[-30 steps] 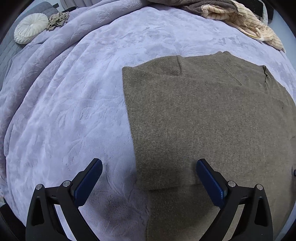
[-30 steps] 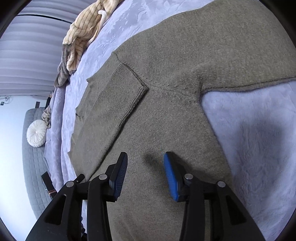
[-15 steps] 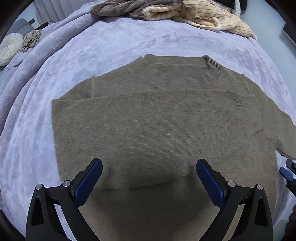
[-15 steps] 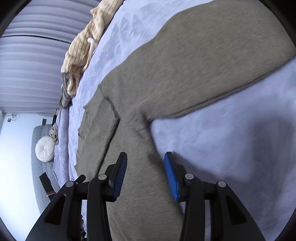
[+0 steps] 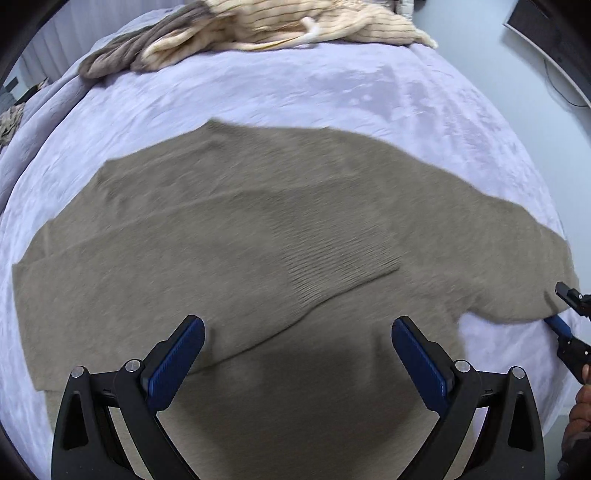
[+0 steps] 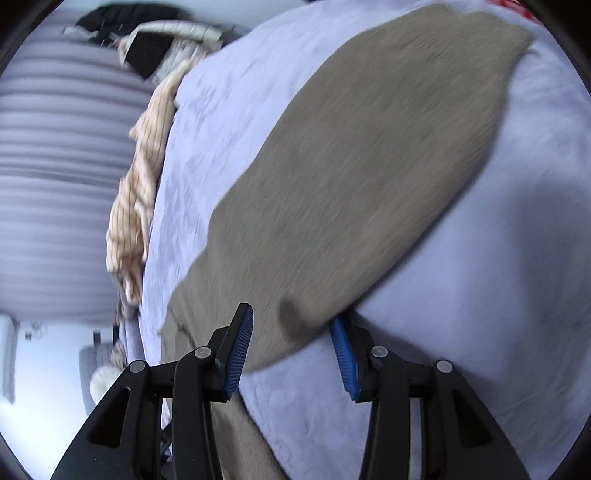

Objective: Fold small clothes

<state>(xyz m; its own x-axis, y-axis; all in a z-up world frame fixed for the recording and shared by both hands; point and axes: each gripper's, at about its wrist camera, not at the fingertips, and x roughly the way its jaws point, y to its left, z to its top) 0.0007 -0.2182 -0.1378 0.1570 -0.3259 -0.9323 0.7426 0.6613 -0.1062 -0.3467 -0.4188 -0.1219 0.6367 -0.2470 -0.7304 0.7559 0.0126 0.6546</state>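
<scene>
A bed under a lavender plush blanket (image 5: 295, 88) fills both views, with pleated curtains (image 6: 55, 166) behind it in the right wrist view. An olive-brown knit sweater (image 5: 240, 229) lies spread flat across the middle of the blanket, one sleeve folded over its body so that the ribbed cuff (image 5: 332, 258) rests near the centre. The other sleeve (image 6: 369, 147) stretches out toward 1 o'clock in the right wrist view. A cream striped garment (image 5: 295, 26) is heaped with a grey one (image 5: 122, 55) at 12 o'clock along the far edge of the bed.

The left gripper (image 5: 297, 354) hovers over the sweater's lower part, its jaws spread wide and holding nothing. The right gripper (image 6: 291, 350) has its jaws partly apart, straddling the near edge of the outstretched sleeve; the blur hides whether the pads touch the knit. In the left wrist view it shows at 4 o'clock, beside the sleeve's edge.
</scene>
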